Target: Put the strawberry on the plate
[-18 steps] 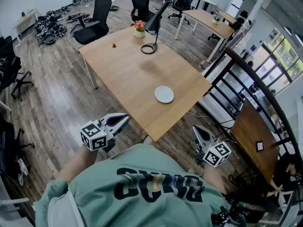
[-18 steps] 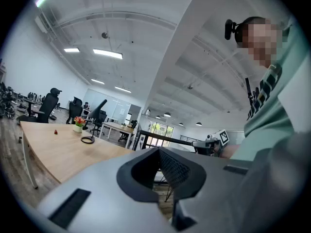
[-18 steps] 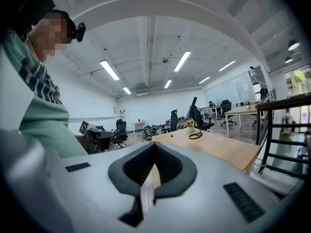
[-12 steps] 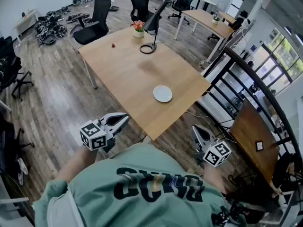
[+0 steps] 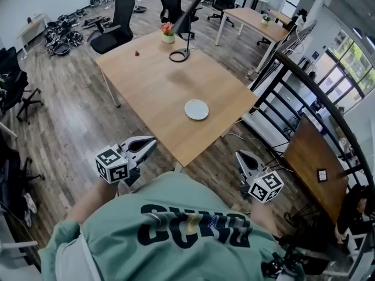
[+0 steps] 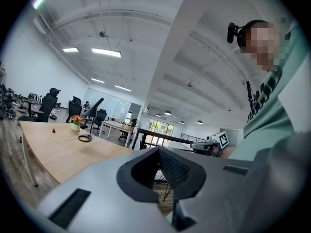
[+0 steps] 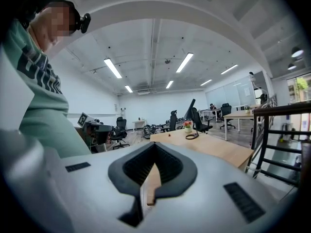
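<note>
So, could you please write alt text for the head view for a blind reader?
A person stands at the corner of a table holding the left gripper and right gripper, both shut and empty. On it: a white plate nearby, a strawberry far off.

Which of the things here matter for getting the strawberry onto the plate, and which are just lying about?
For the job:
strawberry, near the far left edge of the table
plate, nearer the person
left tool and right tool, both shut, holding nothing

Just lying about:
desk lamp
flower pot
office chairs
</note>
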A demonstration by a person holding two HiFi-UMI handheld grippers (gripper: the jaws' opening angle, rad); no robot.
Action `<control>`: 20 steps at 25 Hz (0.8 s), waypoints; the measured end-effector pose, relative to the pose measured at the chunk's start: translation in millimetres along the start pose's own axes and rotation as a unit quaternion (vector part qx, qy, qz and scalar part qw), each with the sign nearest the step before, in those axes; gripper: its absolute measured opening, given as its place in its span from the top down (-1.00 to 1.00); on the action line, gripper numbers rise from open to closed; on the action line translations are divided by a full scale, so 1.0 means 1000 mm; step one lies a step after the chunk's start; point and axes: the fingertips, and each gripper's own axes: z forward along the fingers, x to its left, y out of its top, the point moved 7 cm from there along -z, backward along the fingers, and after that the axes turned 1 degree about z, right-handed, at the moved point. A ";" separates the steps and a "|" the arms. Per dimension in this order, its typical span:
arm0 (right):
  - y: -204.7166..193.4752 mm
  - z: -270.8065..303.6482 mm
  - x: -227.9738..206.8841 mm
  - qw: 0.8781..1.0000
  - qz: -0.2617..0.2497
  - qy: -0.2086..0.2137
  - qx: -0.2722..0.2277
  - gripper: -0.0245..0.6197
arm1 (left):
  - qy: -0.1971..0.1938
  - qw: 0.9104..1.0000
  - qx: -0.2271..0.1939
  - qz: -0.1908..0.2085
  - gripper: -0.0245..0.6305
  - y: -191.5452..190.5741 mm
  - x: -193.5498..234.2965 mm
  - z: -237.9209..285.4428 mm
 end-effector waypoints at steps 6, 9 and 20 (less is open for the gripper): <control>-0.013 -0.020 -0.009 1.000 0.012 0.006 -0.023 0.90 | 0.009 1.000 0.020 0.002 0.91 -0.003 -0.025 0.007; -0.013 -0.036 -0.026 0.999 0.012 0.011 -0.030 0.90 | 0.017 1.000 0.024 -0.002 0.91 -0.007 -0.045 0.021; -0.039 -0.062 -0.045 0.997 0.039 0.045 -0.055 0.90 | 0.040 0.996 0.073 -0.023 0.91 -0.026 -0.100 0.036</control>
